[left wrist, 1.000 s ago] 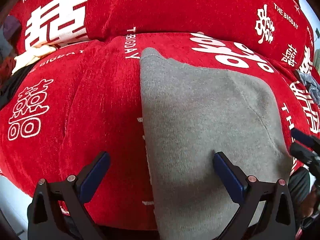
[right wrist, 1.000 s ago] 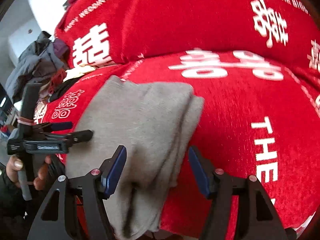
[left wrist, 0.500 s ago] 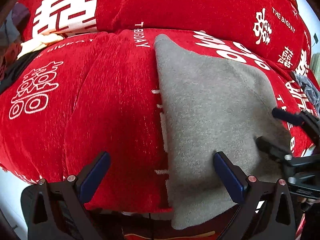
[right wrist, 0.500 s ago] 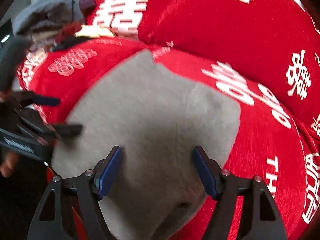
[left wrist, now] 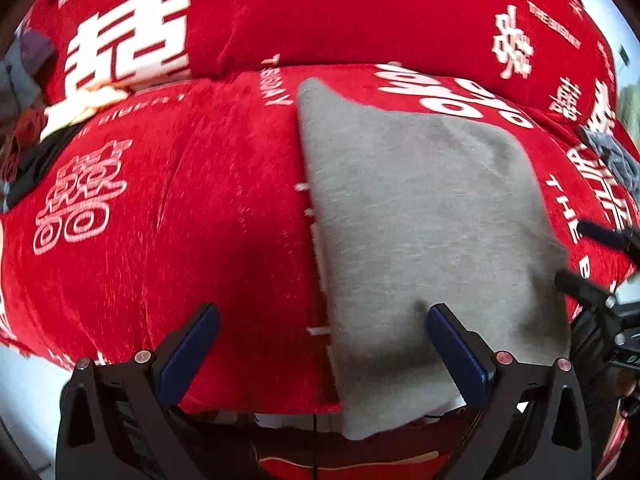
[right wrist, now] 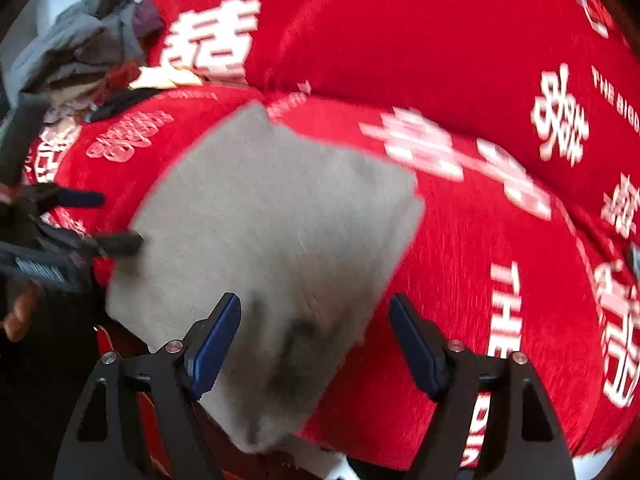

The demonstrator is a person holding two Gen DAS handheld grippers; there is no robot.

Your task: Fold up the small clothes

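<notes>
While both my tongs hang open and empty, my right tongs (right wrist: 316, 344), jaws just widened, straddle the folded grey garment's (left wrist: 420, 220) near right corner on the red sofa cover (left wrist: 160, 240); my left tongs (left wrist: 320, 344) straddle its left edge.

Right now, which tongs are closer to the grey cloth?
Right. The right tongs hang open over the grey cloth, its near edge between the pads. The left tongs straddle its left edge, mostly over red sofa cover.

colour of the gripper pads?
Dark blue pads on black fingers; clearest in the left wrist view.
</notes>
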